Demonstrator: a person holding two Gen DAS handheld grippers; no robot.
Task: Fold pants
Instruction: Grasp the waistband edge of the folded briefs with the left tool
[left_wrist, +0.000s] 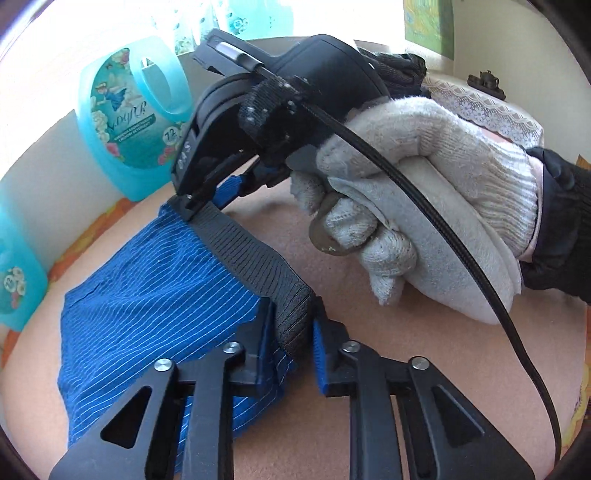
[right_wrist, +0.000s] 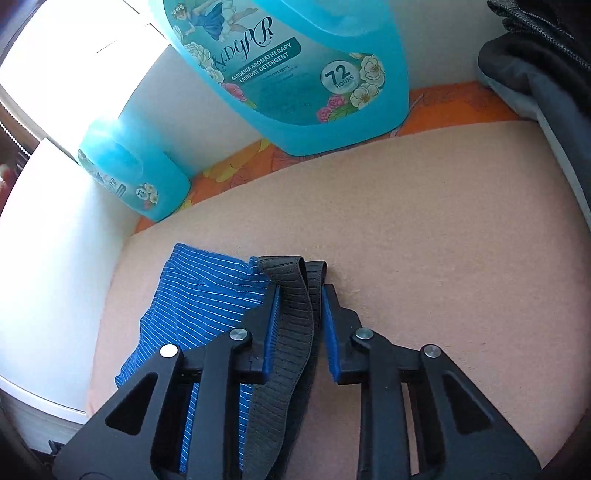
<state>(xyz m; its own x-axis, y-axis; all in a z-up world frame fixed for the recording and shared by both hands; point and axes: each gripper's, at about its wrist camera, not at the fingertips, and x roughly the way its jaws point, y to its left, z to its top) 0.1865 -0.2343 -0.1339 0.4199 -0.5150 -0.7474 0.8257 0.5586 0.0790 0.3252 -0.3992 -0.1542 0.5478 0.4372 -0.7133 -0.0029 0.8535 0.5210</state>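
Observation:
Blue pin-striped shorts (left_wrist: 155, 295) with a dark grey elastic waistband (left_wrist: 255, 258) lie on a tan cloth-covered surface. My left gripper (left_wrist: 295, 332) straddles the near end of the waistband, jaws apart with the band between the blue pads. My right gripper (left_wrist: 195, 206), held by a white-gloved hand (left_wrist: 424, 206), sits at the far end of the band. In the right wrist view the right gripper (right_wrist: 297, 314) has the waistband (right_wrist: 291, 332) between its pads, with a gap on the right side; the shorts (right_wrist: 199, 302) lie to the left.
Two turquoise detergent bottles (right_wrist: 295, 74) (right_wrist: 136, 181) stand at the back by a white wall, on an orange flowered cloth (right_wrist: 236, 166). Dark grey clothing (right_wrist: 535, 74) lies at the far right. A lace-covered surface (left_wrist: 480, 107) is behind the gloved hand.

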